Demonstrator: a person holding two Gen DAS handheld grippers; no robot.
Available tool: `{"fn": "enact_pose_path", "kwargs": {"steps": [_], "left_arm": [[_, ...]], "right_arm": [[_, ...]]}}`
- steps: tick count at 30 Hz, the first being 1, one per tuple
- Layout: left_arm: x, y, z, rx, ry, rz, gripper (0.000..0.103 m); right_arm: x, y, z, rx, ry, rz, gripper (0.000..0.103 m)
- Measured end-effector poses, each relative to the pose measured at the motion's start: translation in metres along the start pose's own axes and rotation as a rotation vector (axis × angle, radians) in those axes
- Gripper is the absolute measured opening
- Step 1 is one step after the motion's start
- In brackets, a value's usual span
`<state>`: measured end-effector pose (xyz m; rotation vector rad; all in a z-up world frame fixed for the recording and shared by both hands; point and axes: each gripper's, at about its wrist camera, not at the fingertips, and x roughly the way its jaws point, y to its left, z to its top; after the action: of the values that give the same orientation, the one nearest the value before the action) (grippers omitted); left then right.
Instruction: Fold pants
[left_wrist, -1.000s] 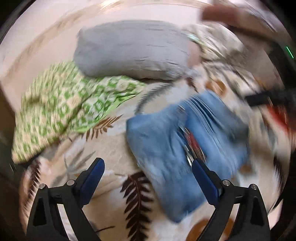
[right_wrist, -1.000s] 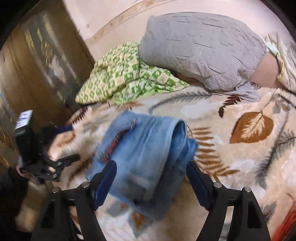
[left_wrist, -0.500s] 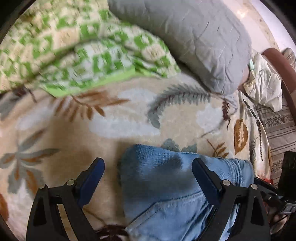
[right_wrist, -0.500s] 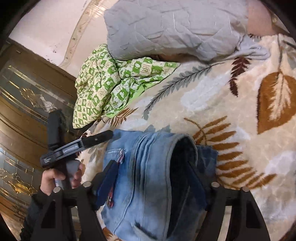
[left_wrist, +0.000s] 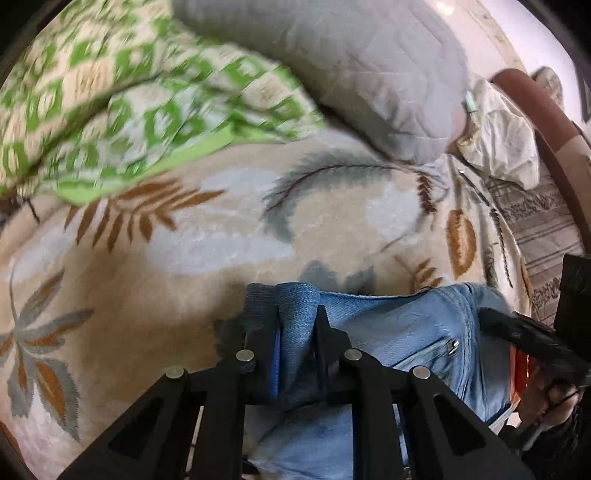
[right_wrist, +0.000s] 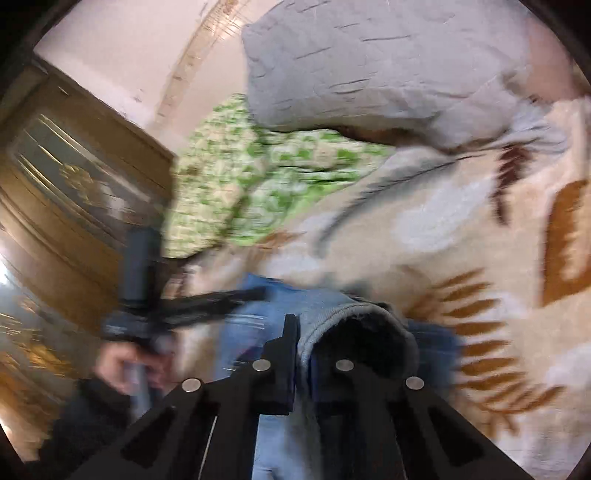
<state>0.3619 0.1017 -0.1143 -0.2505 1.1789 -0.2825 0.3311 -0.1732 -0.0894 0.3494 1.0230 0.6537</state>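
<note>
The blue denim pants (left_wrist: 399, 332) lie bunched on a leaf-patterned blanket (left_wrist: 221, 236). My left gripper (left_wrist: 297, 332) is shut on a fold at their left edge. My right gripper (right_wrist: 301, 343) is shut on the waistband rim of the pants (right_wrist: 332, 306), beside the dark opening. The right gripper also shows at the right of the left wrist view (left_wrist: 532, 332). The left gripper shows blurred at the left of the right wrist view (right_wrist: 177, 306).
A grey quilted pillow (left_wrist: 369, 74) and a green-patterned cloth (left_wrist: 129, 110) lie at the far side of the blanket. A wooden cabinet (right_wrist: 66, 192) stands to the left. A white cloth (left_wrist: 498, 140) and striped fabric (left_wrist: 543, 229) lie at the right.
Both grippers were open over the pants. They have dropped onto the denim and shut on it, the left on the left edge, the right on the waistband.
</note>
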Motion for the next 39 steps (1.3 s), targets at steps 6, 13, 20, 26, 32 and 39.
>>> {"fn": "enact_pose_path", "kwargs": {"steps": [6, 13, 20, 26, 32, 39], "left_arm": [[0.017, 0.013, -0.001, -0.042, 0.026, 0.016, 0.018], [0.018, 0.015, -0.003, -0.056, 0.01, 0.021, 0.021], [-0.035, 0.009, -0.022, -0.103, -0.175, 0.101, 0.096], [-0.073, -0.016, -0.064, -0.009, -0.171, 0.107, 0.097], [-0.074, -0.045, -0.119, 0.094, -0.157, 0.109, 0.097], [-0.036, -0.038, -0.152, 0.102, -0.13, 0.114, 0.097]], "right_arm": [[0.033, -0.04, -0.021, 0.088, 0.072, -0.064, 0.005], [0.035, -0.036, -0.019, 0.068, 0.066, -0.081, 0.005], [-0.003, -0.008, -0.019, -0.051, 0.017, -0.221, 0.068], [-0.057, 0.025, -0.038, -0.151, -0.104, -0.237, 0.082], [-0.065, 0.041, -0.069, -0.132, -0.079, -0.223, 0.082], [-0.023, 0.037, -0.098, -0.167, 0.018, -0.307, 0.079]]}}
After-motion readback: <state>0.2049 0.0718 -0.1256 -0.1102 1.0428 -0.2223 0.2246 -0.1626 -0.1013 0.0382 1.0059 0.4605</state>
